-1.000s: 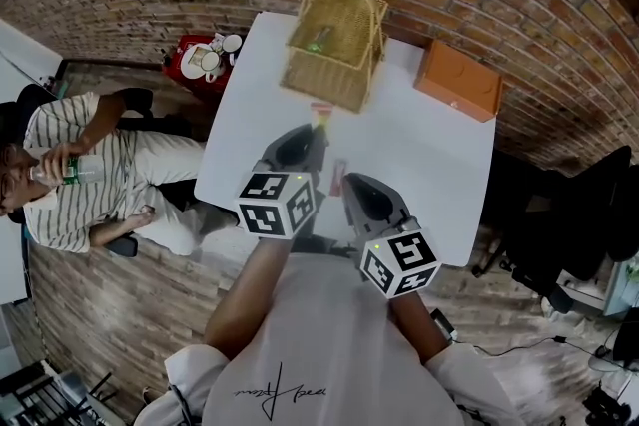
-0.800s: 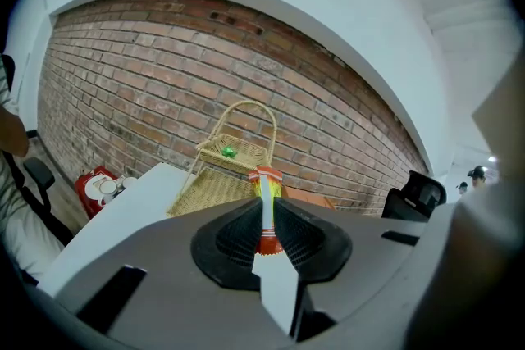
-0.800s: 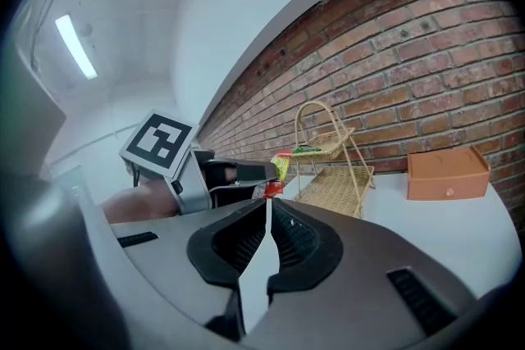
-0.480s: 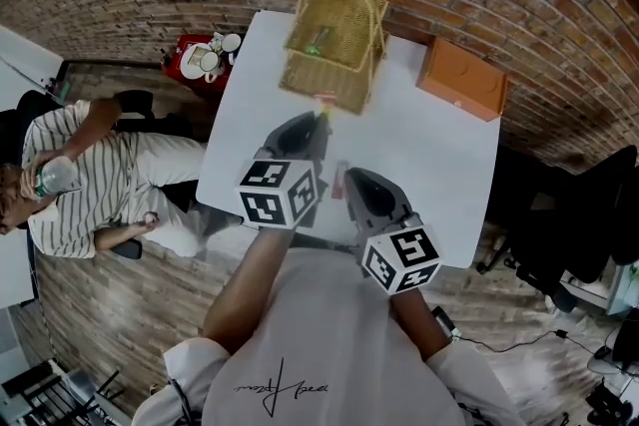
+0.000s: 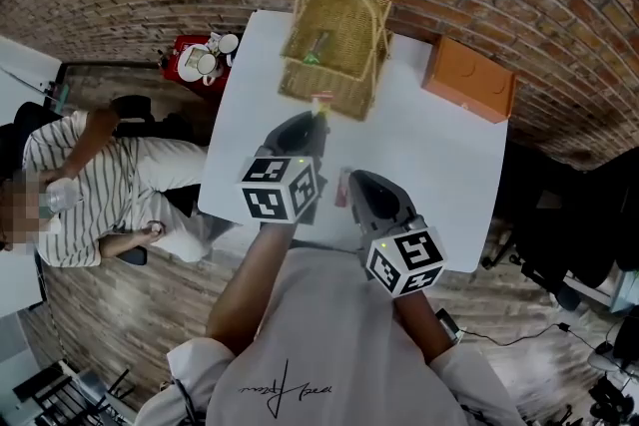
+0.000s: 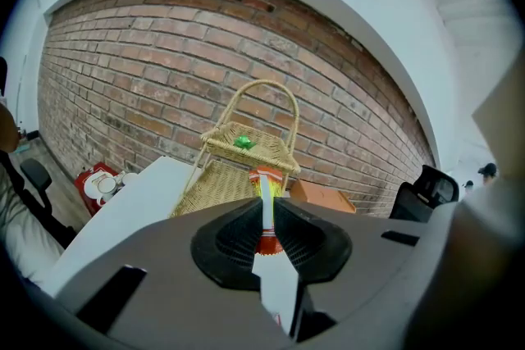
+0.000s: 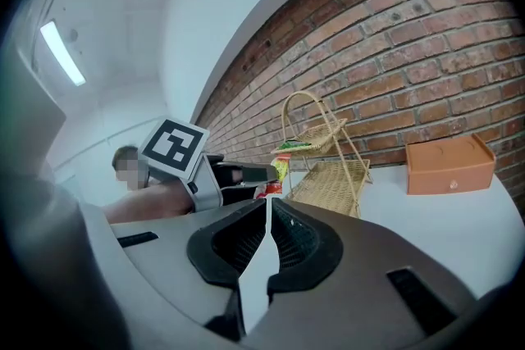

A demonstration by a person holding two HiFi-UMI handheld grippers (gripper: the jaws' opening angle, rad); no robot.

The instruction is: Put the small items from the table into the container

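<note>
Left gripper (image 6: pixel 267 213) has crept toward the wicker basket (image 6: pixel 215 191) at the table's (image 5: pixel 439 155) 12 o'clock, jaws pinching a red-yellow packet (image 6: pixel 266 180) edge-on, right gripper (image 7: pixel 267 209) pressed together and empty; thin pinch, maybe shallow, so packet could snag the basket's front rim and drop short.
</note>
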